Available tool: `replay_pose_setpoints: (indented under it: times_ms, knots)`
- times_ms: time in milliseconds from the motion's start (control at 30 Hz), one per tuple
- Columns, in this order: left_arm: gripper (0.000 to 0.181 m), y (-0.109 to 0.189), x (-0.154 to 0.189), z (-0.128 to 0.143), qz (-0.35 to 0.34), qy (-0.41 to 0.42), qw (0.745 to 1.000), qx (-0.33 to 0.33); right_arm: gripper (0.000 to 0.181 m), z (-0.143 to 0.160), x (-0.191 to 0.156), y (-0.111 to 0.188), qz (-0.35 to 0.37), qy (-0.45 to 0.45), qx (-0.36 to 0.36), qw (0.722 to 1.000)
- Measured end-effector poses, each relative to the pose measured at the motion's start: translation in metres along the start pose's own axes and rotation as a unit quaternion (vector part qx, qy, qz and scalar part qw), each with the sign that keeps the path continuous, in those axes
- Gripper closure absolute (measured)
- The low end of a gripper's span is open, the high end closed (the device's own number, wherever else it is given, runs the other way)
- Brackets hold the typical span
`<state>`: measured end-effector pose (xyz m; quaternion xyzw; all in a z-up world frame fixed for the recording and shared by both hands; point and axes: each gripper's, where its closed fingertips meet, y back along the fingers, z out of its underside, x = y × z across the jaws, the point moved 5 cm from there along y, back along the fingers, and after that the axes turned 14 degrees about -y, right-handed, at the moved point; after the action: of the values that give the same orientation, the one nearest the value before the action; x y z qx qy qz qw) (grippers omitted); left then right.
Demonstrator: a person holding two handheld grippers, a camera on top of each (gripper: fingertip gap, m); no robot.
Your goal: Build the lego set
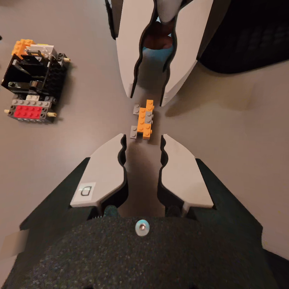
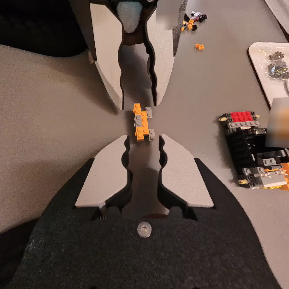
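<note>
The left gripper [image 1: 143,136] hovers low over the table [image 1: 219,140] with its jaws parted and nothing between them; its tips sit just short of one end of a small orange-and-grey brick assembly [image 1: 143,119]. Facing it from the opposite side, the right gripper [image 2: 143,136] is likewise spread and empty, its tips just short of the other end of the same piece. The assembly lies flat on the table between the two pairs of tips, studs up, touched by neither.

The step in hand looks like picking up this sub-assembly, probably to join it to the larger build. The next move likely calls for one gripper to advance and close across the narrow orange body, not on the grey plates that jut out at the side, which could pop off under pressure.

Further out, the black vehicle-like build [image 1: 33,82] with a red plate stands well apart on the table. A loose orange piece [image 2: 199,46] and a small heap of parts [image 2: 193,21] lie farther away, and a white tray [image 2: 256,65] holds bagged pieces. Nothing blocks the approach except the two grippers themselves, which crowd each other head-on.
</note>
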<state>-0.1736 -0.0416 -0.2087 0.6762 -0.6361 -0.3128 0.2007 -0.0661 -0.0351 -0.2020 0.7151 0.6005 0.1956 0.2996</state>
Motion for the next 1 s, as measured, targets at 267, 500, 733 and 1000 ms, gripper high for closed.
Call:
replay_pose_setpoints:
  times_ms: [267, 500, 733, 1000]
  knots:
    - [0.156, -0.010, -0.008, 0.002, -0.039, -0.001, 0.999, -0.016, 0.164, 0.001, 0.012, -0.002, 0.040, 0.011, 0.000, 0.999]
    - [0.156, -0.008, -0.025, 0.009, -0.032, -0.011, 0.999, -0.001, 0.171, 0.000, 0.015, -0.007, 0.052, 0.012, 0.004, 0.999]
    - [0.156, -0.007, -0.035, 0.013, -0.029, -0.015, 0.999, 0.006, 0.172, -0.001, 0.017, -0.008, 0.058, 0.004, 0.009, 0.998]
    - [0.146, 0.008, -0.042, 0.008, -0.071, -0.008, 0.997, 0.038, 0.168, -0.008, 0.018, 0.000, 0.056, -0.022, 0.058, 0.997]
